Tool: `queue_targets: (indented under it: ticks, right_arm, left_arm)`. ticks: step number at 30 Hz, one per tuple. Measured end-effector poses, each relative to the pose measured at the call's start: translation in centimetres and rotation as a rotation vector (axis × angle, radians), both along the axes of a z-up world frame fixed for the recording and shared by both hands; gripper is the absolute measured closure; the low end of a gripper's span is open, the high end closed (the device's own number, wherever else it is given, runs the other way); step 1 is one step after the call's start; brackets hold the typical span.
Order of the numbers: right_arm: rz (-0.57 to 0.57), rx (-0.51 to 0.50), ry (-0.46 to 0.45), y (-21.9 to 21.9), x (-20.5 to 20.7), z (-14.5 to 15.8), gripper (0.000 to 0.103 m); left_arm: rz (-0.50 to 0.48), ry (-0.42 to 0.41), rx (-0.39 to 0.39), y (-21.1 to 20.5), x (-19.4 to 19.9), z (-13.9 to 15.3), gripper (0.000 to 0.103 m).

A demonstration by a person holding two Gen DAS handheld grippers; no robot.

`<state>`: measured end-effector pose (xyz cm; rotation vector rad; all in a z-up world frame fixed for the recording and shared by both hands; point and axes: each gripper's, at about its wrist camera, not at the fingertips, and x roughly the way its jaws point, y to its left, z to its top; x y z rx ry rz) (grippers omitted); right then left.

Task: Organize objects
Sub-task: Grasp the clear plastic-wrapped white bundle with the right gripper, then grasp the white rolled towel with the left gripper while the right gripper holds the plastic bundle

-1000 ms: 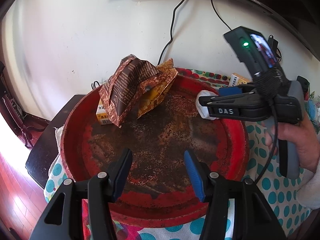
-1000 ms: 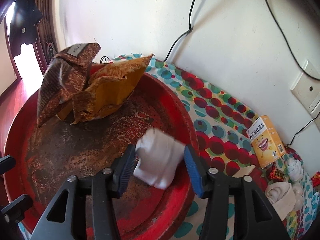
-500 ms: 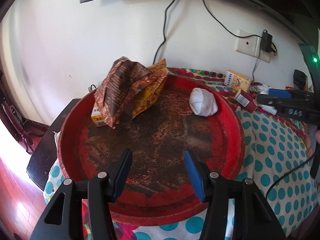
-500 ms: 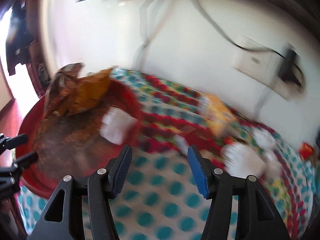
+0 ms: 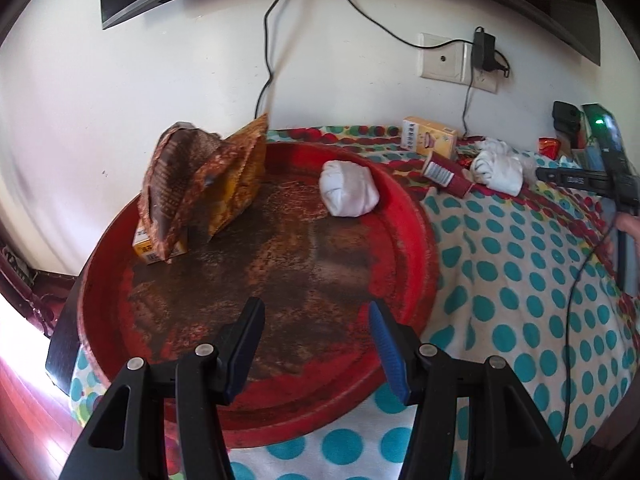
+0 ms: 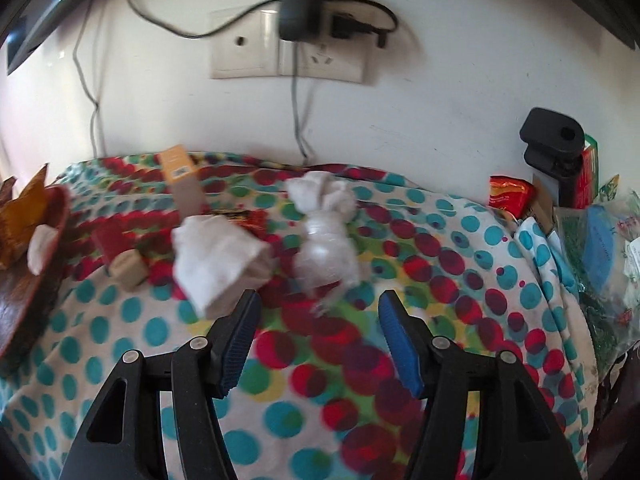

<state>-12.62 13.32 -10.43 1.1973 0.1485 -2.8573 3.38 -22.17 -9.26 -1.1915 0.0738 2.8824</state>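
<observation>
White bundle lies in red tray, snack bags opposite.

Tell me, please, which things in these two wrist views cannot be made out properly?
- Small yellow box, left wrist view: mostly hidden under the crumpled brown snack bag in the round red tray.
- Two white cloth bundles, right wrist view: motion blur hides their folds.
- Orange carton, right wrist view: print blurred, unreadable.
- Right gripper, left wrist view: cut off by the frame edge.
</observation>
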Motion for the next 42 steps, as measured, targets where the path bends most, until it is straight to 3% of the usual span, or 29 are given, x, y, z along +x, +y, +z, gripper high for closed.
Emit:
queue_targets:
  ticks: [3,7,10,13,17,22,27,37,42]
  right_arm:
    - [0.005,0.002,-0.013,0.2,-1.4,-0.6,0.045]
    - [0.035,0.018,-0.036,-0.4,-3.7,-1.4,0.044]
    - [0.059,0.003,-0.060,-0.6,-4.8,-2.2,0.048]
    - [0.080,0.008,-0.075,-0.8,-5.2,-2.8,0.073]
    - [0.101,-0.003,-0.060,-0.1,-3.9,-2.7,0.079]
    - [0.125,-0.035,-0.059,2.3,-0.5,-2.3,0.079]
    - [0.138,-0.047,-0.069,3.8,1.8,-2.6,0.079]
    - [0.141,-0.012,-0.083,3.4,1.7,-2.7,0.079]
    - [0.135,-0.013,-0.091,3.6,1.5,-2.8,0.079]
  left_arm:
    - [-0.009,-0.014,0.018,0.9,-0.4,0.3,0.047]
    - [-0.051,-0.027,-0.024,3.6,-2.1,0.9,0.047]
    - [-0.092,-0.039,0.006,5.8,-4.1,1.7,0.047]
    - [-0.145,-0.043,0.035,8.7,-6.3,2.6,0.047]
    - [-0.212,-0.064,0.026,12.7,-9.2,2.9,0.047]
    - [-0.299,-0.102,0.082,17.5,-12.7,2.1,0.047]
    - [-0.368,-0.122,0.034,22.5,-15.6,0.5,0.047]
    - [-0.292,-0.143,-0.037,25.4,-20.0,-2.4,0.047]
    - [-0.249,-0.125,0.056,24.4,-21.0,-2.6,0.049]
